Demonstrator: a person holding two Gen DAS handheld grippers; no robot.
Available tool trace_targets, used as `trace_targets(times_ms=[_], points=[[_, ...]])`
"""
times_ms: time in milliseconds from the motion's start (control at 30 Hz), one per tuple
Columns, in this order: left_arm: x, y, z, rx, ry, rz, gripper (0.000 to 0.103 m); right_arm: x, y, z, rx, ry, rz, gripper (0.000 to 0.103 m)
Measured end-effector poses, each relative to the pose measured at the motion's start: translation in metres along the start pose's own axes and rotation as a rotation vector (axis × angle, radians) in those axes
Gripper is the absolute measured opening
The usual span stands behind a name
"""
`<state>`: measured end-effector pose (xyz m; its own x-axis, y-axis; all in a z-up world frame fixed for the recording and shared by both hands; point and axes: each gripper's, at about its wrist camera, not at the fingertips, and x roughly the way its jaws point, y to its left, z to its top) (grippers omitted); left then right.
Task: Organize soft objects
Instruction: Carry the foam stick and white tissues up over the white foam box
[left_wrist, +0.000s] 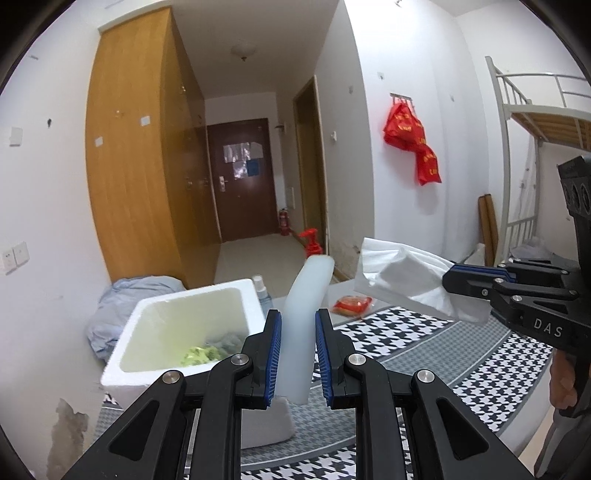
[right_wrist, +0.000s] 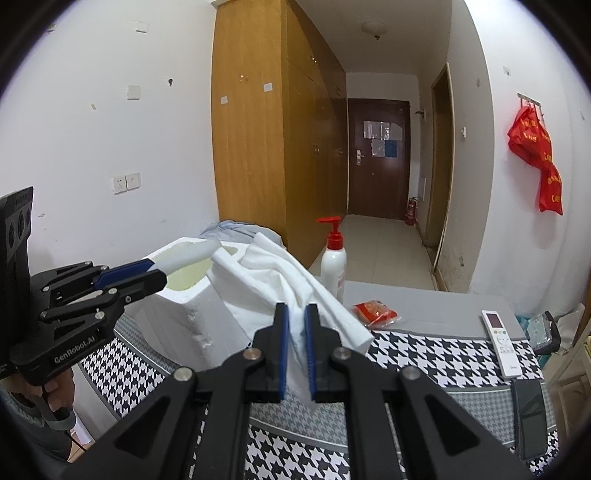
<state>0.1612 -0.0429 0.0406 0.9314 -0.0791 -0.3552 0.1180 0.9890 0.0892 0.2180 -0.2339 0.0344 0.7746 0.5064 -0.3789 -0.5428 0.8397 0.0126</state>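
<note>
My left gripper (left_wrist: 297, 317) is shut on a pale translucent soft strip (left_wrist: 306, 295), held upright beside the white foam box (left_wrist: 155, 306); in the right wrist view the strip (right_wrist: 192, 254) reaches over the box rim (right_wrist: 184, 291). Green and grey soft items (left_wrist: 207, 350) lie in the box. My right gripper (right_wrist: 296, 314) is shut on a white cloth (right_wrist: 280, 284), held above the bed right of the box; it also shows in the left wrist view (left_wrist: 402, 280).
The bed has a black-and-white houndstooth cover (right_wrist: 424, 354). On it lie a red packet (right_wrist: 375, 312), a white remote (right_wrist: 500, 343) and a dark phone (right_wrist: 530, 417). A red-pump lotion bottle (right_wrist: 334, 258) and a spray bottle (left_wrist: 263, 291) stand behind the box.
</note>
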Motion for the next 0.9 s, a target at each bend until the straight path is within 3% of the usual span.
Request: trace_targets(times_ms=[900], points=[[-0.016, 0.052, -0.002, -0.082, 0.002, 0.190, 0.020, 0.029, 0.047, 0.025, -0.078, -0.002, 0.136, 0.012]])
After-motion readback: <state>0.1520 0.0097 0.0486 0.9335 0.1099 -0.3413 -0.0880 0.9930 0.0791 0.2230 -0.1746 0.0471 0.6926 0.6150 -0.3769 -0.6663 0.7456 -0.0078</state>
